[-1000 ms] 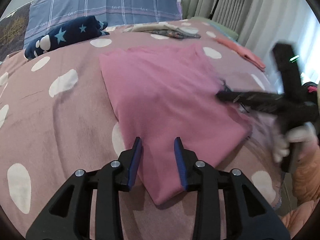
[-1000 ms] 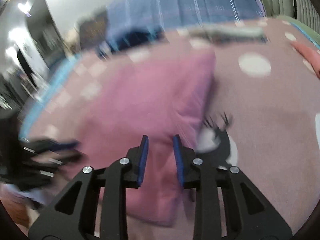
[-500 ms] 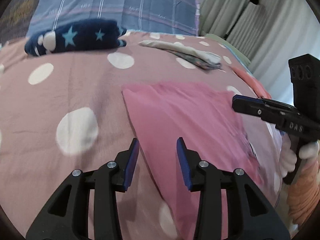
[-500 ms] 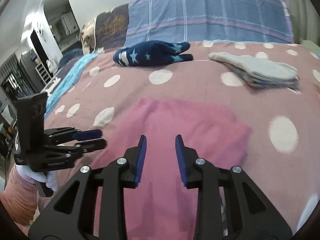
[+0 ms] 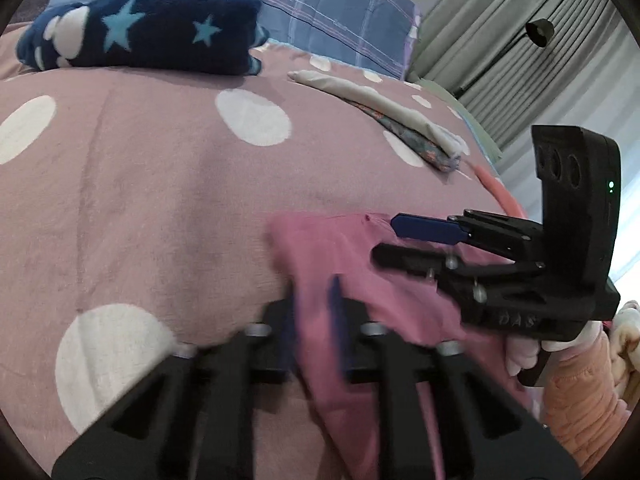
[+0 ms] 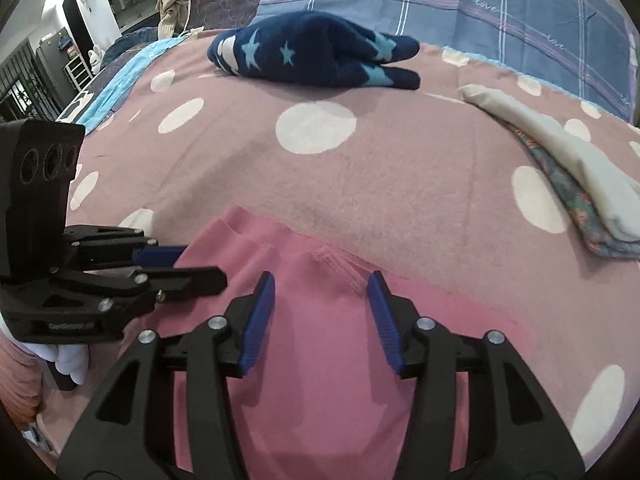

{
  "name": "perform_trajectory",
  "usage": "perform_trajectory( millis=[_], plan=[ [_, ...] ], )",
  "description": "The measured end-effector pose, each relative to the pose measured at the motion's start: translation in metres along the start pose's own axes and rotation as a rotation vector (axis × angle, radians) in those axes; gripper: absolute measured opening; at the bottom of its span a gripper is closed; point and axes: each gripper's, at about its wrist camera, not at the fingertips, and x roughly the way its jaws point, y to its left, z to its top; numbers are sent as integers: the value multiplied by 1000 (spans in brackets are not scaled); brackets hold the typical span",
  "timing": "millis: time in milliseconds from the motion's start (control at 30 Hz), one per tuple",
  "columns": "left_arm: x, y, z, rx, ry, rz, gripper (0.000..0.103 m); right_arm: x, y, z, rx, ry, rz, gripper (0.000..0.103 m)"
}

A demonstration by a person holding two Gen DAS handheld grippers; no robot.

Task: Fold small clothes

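Note:
A pink garment [image 5: 320, 240] [image 6: 320, 360] lies flat on the dotted mauve bedspread [image 5: 160, 200] [image 6: 400, 184]. My left gripper [image 5: 314, 284] is blurred at the garment's left edge. Its jaws are closing, with pink cloth filling the narrow gap between them. From the right wrist view the left gripper [image 6: 196, 264] pinches that edge. My right gripper [image 6: 320, 278] hovers over the garment's far hem, with its jaws opening and only flat cloth beneath. In the left wrist view the right gripper [image 5: 384, 240] points across the far right corner.
A navy star-print garment [image 5: 140, 28] [image 6: 312, 52] lies at the back by the plaid pillow [image 5: 320, 0] [image 6: 480, 0]. A folded grey and floral stack [image 5: 400, 120] [image 6: 580, 184] sits at the right. A salmon cloth [image 5: 500, 196] and curtains [image 5: 500, 40] lie beyond. A peach sleeve [image 5: 580, 380] shows.
Both grippers moved along the pink garment to its far edge. The left jaws narrowed onto the cloth's left edge. The right jaws spread wider.

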Motion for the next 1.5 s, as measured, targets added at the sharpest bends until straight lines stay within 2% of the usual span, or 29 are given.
perform_trajectory(
  millis=[33,100,167,233,367,433,500,567,600,667,733,767,800,833,867,933,967,1033,1133,1267,1367,1433,1500],
  plan=[
    [-4,1,-1,-8,-20,9,5,-3,-1,1,11,-19,-6,2],
    [-10,5,-4,-26,-46,65,5,-13,-11,2,72,-88,-8,0],
    [-7,11,-4,-51,-34,64,6,-2,-23,1,111,-60,-38,0],
    [-9,13,-4,-56,-41,61,7,-2,-31,-3,162,-55,-4,0],
    [-22,7,-6,-28,-68,108,13,-50,-30,-19,170,-167,-5,6],
    [-38,0,-10,-16,-84,86,18,-78,-23,-34,141,-214,-18,11],
    [-54,-13,-16,12,-96,57,32,-102,-19,-53,116,-256,-49,35],
    [-65,-29,-25,54,-99,42,43,-123,-19,-77,120,-303,-68,43],
    [-71,-41,-34,90,-89,28,45,-132,-22,-91,149,-325,-68,56],
    [-75,-58,-54,148,-58,22,53,-145,-31,-121,261,-369,-24,75],
    [-74,-64,-70,166,-24,34,55,-151,-35,-146,346,-360,88,70],
    [-73,-66,-79,170,-2,43,55,-154,-34,-155,363,-359,133,49],
    [-72,-66,-91,171,20,58,55,-155,-30,-165,366,-345,180,23],
    [-71,-65,-98,170,30,66,55,-154,-25,-170,363,-331,193,16],
    [-70,-65,-105,165,43,66,55,-153,-20,-175,361,-321,202,14],
    [-71,-65,-118,157,52,60,56,-144,-6,-184,327,-269,230,14],
    [-73,-66,-123,160,47,62,56,-136,0,-188,311,-226,204,14],
    [-75,-70,-131,167,49,67,58,-113,10,-198,278,-129,95,10],
    [-76,-83,-144,224,57,108,61,-115,17,-200,268,-164,71,10],
    [-81,-96,-159,280,81,126,64,-115,17,-197,326,-165,111,17],
    [-88,-94,-164,258,84,112,64,-127,17,-200,344,-205,119,18],
    [-95,-90,-170,236,86,94,64,-139,19,-208,322,-235,92,19],
    [-99,-87,-169,212,91,73,64,-142,8,-209,339,-254,71,29]
  ],
)
